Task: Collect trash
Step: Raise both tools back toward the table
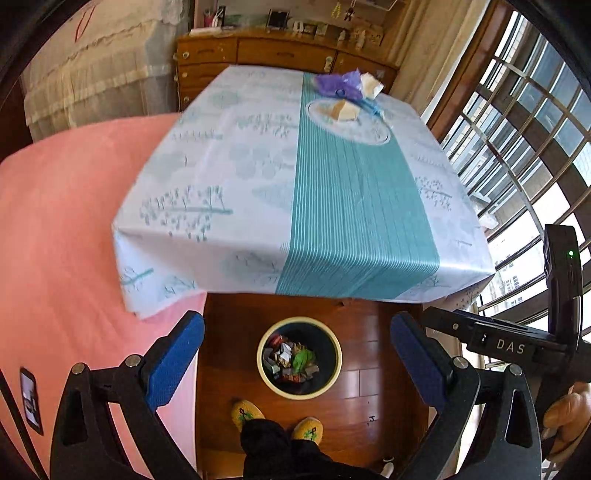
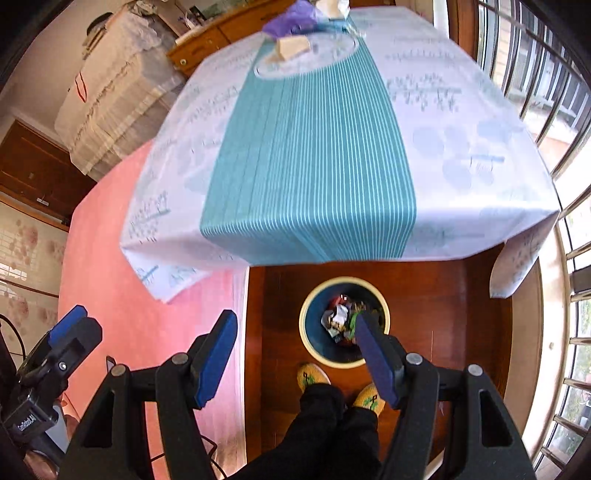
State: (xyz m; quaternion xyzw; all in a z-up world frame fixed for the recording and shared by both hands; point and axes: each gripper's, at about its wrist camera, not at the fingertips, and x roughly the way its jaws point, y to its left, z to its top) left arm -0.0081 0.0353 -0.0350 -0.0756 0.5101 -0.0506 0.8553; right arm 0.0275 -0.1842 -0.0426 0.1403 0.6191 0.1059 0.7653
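A round bin point(image 1: 334, 376) with a cream rim stands on the wooden floor in front of the table and holds several crumpled wrappers point(image 1: 293, 360). It also shows in the right wrist view point(image 2: 309, 347). My left gripper point(image 1: 297, 354) is open and empty, held high above the bin. My right gripper point(image 2: 295, 341) is open and empty, also above the bin. On the far end of the table lie a purple plastic bag point(image 1: 338, 85), a tan paper piece point(image 1: 345, 109) and a whitish crumpled piece point(image 1: 371, 85). The purple bag point(image 2: 291, 18) and tan piece point(image 2: 291, 48) also show in the right wrist view.
The table point(image 1: 258, 177) carries a white and teal striped cloth. A pink bed point(image 1: 62, 229) lies to the left. A wooden dresser point(image 1: 258, 51) stands behind the table. Barred windows point(image 1: 535, 129) are on the right. The person's yellow slippers point(image 1: 245, 411) stand near the bin.
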